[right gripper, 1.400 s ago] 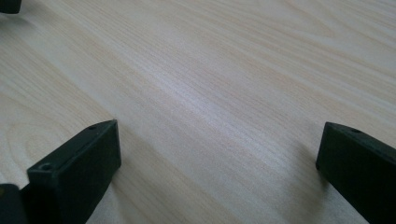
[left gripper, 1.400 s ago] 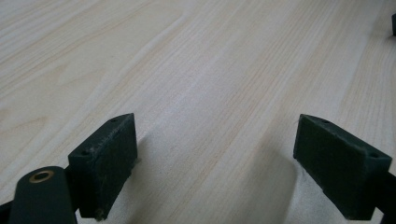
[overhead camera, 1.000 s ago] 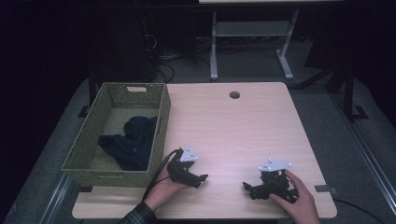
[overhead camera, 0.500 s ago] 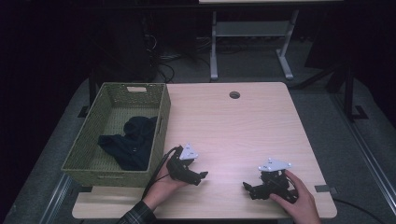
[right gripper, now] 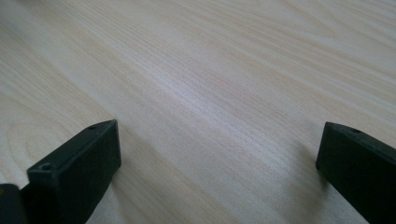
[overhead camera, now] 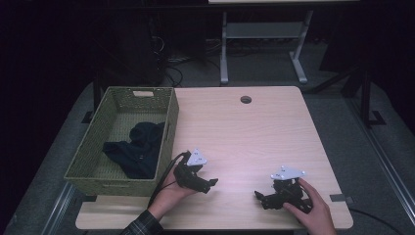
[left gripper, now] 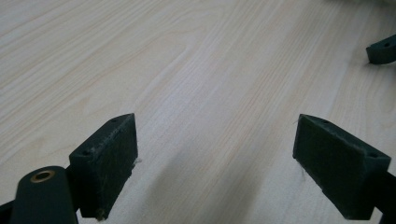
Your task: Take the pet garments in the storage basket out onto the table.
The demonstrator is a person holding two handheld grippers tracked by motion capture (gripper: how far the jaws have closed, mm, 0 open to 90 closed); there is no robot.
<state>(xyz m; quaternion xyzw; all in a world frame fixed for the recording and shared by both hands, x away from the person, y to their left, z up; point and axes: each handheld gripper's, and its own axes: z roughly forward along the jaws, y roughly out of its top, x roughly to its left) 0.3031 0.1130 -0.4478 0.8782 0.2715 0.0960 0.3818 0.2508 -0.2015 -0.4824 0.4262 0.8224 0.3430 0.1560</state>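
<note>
The left claw (overhead camera: 211, 182) rests low on the table (overhead camera: 254, 132), just beside the green basket (overhead camera: 88, 161), with its jaws wide apart and nothing between them. The right claw (overhead camera: 258, 197) sits near the front edge, also spread apart. A dark cloth (overhead camera: 137, 149) lies inside the basket.

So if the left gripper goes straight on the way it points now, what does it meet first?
Probably the right gripper: the left gripper, jaws open, points across bare light wooden table towards it; a black jaw tip shows ahead.
</note>
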